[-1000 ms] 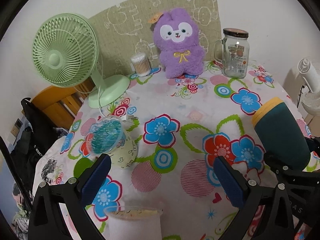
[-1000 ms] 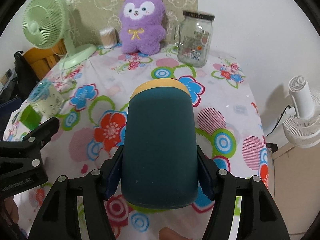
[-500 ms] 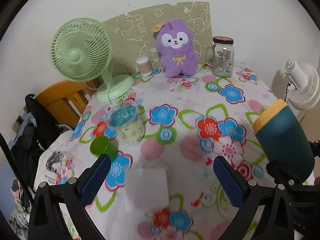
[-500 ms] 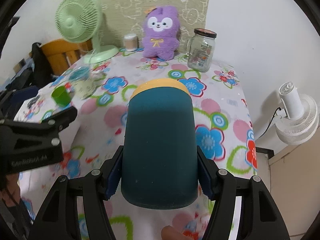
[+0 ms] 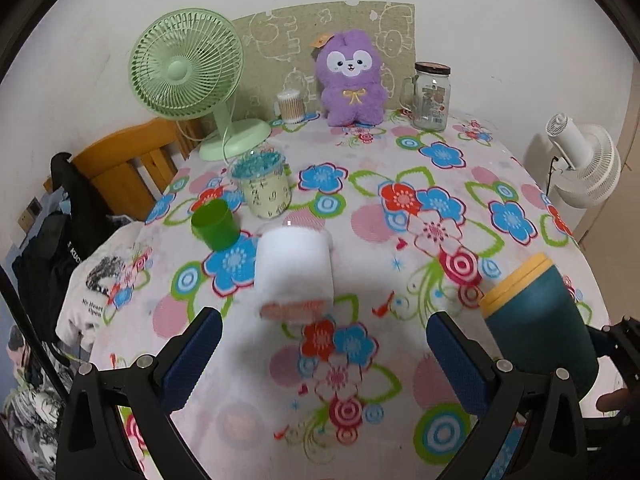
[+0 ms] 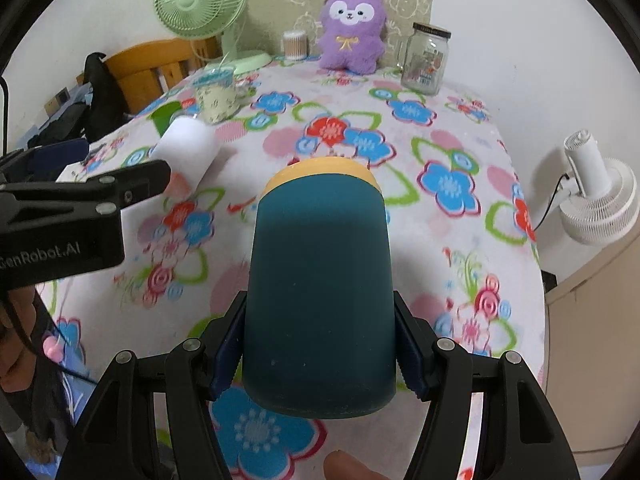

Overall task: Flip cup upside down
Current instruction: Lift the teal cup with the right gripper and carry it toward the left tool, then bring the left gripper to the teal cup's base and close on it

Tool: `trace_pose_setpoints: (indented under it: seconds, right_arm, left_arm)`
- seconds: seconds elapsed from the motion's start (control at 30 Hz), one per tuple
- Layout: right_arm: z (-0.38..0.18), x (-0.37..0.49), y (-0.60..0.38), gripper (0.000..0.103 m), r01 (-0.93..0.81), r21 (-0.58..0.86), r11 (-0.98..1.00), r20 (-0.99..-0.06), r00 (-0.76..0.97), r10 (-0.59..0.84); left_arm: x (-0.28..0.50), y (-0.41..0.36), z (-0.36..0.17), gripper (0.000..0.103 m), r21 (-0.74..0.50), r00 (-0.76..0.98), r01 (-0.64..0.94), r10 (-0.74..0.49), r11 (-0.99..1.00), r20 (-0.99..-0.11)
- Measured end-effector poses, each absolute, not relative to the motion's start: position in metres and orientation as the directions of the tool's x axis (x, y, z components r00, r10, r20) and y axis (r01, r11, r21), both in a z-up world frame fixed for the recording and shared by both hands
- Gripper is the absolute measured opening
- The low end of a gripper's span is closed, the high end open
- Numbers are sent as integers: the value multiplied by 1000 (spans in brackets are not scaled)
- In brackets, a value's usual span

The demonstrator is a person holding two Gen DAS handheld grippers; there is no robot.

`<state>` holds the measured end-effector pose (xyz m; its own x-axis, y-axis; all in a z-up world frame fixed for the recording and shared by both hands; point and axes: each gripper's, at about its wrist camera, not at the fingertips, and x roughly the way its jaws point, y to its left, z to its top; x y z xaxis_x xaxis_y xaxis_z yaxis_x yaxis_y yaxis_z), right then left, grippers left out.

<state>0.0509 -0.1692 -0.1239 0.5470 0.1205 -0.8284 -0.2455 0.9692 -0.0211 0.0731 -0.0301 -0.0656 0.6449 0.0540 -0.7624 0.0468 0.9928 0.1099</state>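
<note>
While the right gripper point(image 6: 320, 360) clamps the teal cup point(image 6: 320, 292) above the floral desk point(image 6: 440, 140), the left gripper point(image 5: 320, 356) hangs open, fingers point(image 5: 192, 356) empty.

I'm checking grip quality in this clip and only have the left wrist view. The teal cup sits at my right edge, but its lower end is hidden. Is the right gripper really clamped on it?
Observer: Yes. In the right wrist view the right gripper has both blue pads pressed against opposite sides of the teal cup, at the end away from its yellow band.
Reviewer: Is it held square or skewed?
Observer: Square. The cup lies centred between the fingers, and its yellow-banded end points straight ahead along them.
</note>
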Motion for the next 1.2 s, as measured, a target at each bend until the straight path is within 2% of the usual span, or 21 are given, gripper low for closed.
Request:
trace_pose_setpoints:
  seconds: [0.57,0.77,1.03,1.2]
  right_arm:
    - [-153,15,-158,68,-253,-120,960,-880,475,15]
    - [-162,25,-160,69,-243,-65,968,-890,452,54]
    - [-156,27,-157,86,-258,-24,966,-889,448,98]
    - [-140,26,-158,90,-268,-33,963,-871,479,104]
  left_arm:
    - [30,-16,-91,103,60,614,40,23,997,-789]
    - [29,-4,-97,103,41,599,21,21,999,-801]
    - [28,1,-95,103,36,598,9,23,999,-801]
    - [27,1,-83,103,21,609,4,14,1000,-793]
